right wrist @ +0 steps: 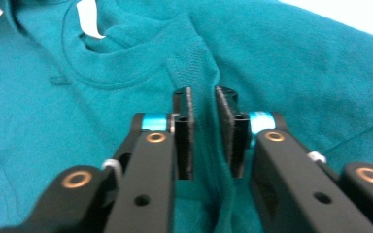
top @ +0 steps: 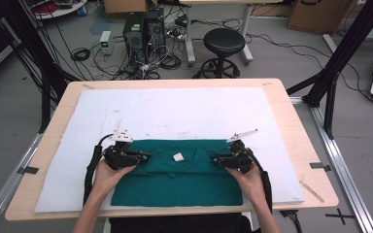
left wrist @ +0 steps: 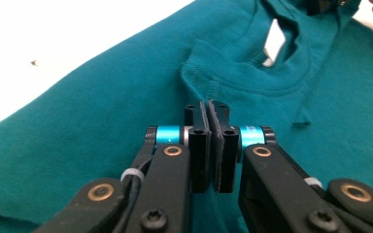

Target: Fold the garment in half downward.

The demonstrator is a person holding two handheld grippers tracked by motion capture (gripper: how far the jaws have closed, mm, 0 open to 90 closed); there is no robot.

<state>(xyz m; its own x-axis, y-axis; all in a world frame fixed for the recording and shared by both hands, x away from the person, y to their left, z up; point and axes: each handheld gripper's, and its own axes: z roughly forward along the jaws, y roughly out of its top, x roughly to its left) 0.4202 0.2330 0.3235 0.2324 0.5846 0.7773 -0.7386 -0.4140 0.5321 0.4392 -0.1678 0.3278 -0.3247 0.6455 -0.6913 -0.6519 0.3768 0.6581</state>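
Here the teal shirt (top: 175, 177) lies pinched between both tongs.

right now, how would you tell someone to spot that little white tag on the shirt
Start at the white foam board covering the wooden table. On its near half lies a folded teal shirt, with the left gripper and right gripper at its top corners. The white tag sits midway between them inside the neckline, the only white patch on the teal cloth.

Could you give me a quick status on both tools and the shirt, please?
Left tool shut on teal shirt. Right tool pinching a shirt fold. Nothing in the way.
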